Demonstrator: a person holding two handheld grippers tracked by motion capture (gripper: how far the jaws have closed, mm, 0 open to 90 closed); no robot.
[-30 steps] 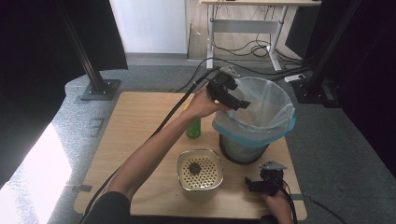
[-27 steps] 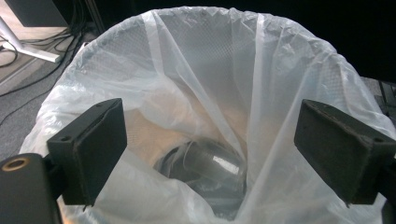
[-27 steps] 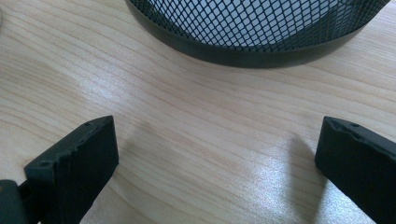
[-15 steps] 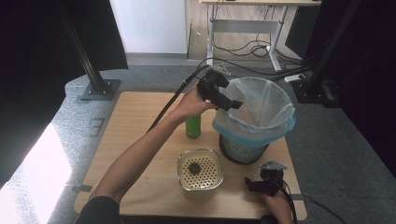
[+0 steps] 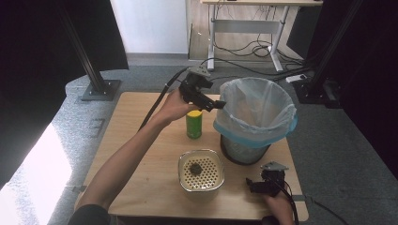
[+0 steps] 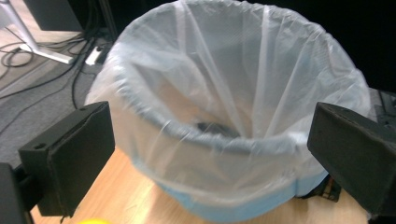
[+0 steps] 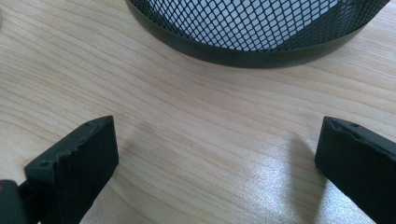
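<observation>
Two grippers: we see both with nothing between their jaws.
Table (image 5: pixel 141 154): it bears everything we handle.
Waste bin (image 5: pixel 256 117): mesh, bag-lined, upright at the right, mouth pointing up; a dark scrap lies inside.
Strainer dish (image 5: pixel 201 171): at the front, dark scraps left in it, so we judge more remains to bin.
Green bottle (image 5: pixel 193 124): upright, long axis vertical.
Left gripper (image 5: pixel 218 105): just outside the bin rim, jaws just opened wide.
Right gripper (image 5: pixel 249 186): resting, jaws wide.
</observation>
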